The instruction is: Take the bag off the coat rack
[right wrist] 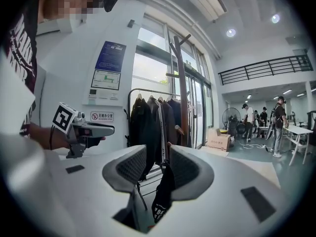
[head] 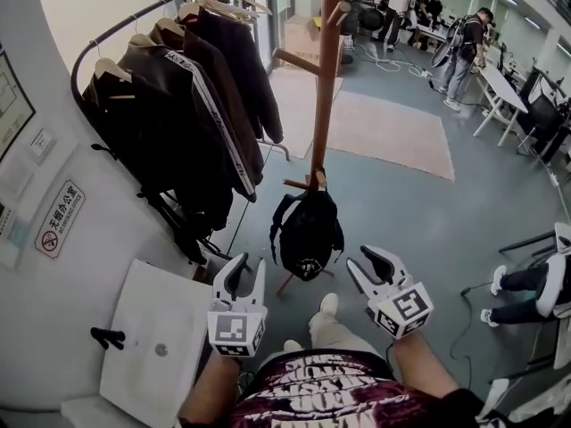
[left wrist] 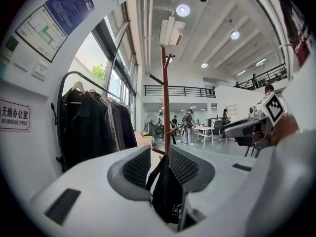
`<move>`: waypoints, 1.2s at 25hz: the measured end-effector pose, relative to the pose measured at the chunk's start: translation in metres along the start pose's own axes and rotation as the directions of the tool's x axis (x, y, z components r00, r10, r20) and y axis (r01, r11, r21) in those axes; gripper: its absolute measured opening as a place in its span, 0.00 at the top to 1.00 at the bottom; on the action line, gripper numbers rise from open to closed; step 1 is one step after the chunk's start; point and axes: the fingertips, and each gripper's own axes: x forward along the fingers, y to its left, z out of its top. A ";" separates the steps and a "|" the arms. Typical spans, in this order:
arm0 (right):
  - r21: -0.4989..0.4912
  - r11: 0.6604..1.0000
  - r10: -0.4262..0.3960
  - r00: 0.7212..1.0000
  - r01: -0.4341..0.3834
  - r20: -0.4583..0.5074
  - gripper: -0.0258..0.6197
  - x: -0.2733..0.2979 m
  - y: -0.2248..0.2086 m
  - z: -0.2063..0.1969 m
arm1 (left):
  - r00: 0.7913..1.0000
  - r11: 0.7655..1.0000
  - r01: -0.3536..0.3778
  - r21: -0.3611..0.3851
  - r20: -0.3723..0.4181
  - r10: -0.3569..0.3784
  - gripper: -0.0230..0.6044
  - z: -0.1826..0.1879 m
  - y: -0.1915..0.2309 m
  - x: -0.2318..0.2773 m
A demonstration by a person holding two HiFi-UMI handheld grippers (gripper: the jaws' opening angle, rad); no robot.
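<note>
A black backpack (head: 308, 232) hangs by its loop from a low peg of the brown wooden coat rack (head: 324, 87). Both grippers are held short of it, apart from the bag. My left gripper (head: 246, 273) is open, lower left of the bag, nothing between its jaws. My right gripper (head: 369, 267) is open at the bag's lower right, also empty. In the left gripper view the backpack (left wrist: 167, 194) shows through the jaw gap with the rack pole (left wrist: 166, 98) above. In the right gripper view the backpack (right wrist: 162, 194) hangs beyond the jaws beside the pole (right wrist: 182, 93).
A metal clothes rail (head: 134, 25) with several dark jackets (head: 192, 105) stands left of the rack. A white cabinet top (head: 161, 346) lies at lower left against the wall. Several people (head: 464, 47) stand by desks far right. A seated person's legs (head: 526, 288) show at right.
</note>
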 end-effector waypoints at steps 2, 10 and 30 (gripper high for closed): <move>0.000 1.000 0.004 1.000 -0.004 -0.002 0.73 0.004 -0.001 0.000 | 1.000 1.000 -0.002 -0.003 -0.002 0.002 0.79 -0.002 0.002 0.002; 0.002 0.999 0.033 0.999 -0.033 0.003 0.73 0.036 -0.012 0.002 | 1.000 1.000 -0.007 0.008 -0.001 0.007 0.79 -0.001 0.011 0.021; 0.047 0.995 0.089 0.995 -0.086 -0.053 0.73 0.112 -0.075 -0.021 | 0.998 1.000 0.024 0.005 -0.061 -0.024 0.79 -0.014 0.005 0.115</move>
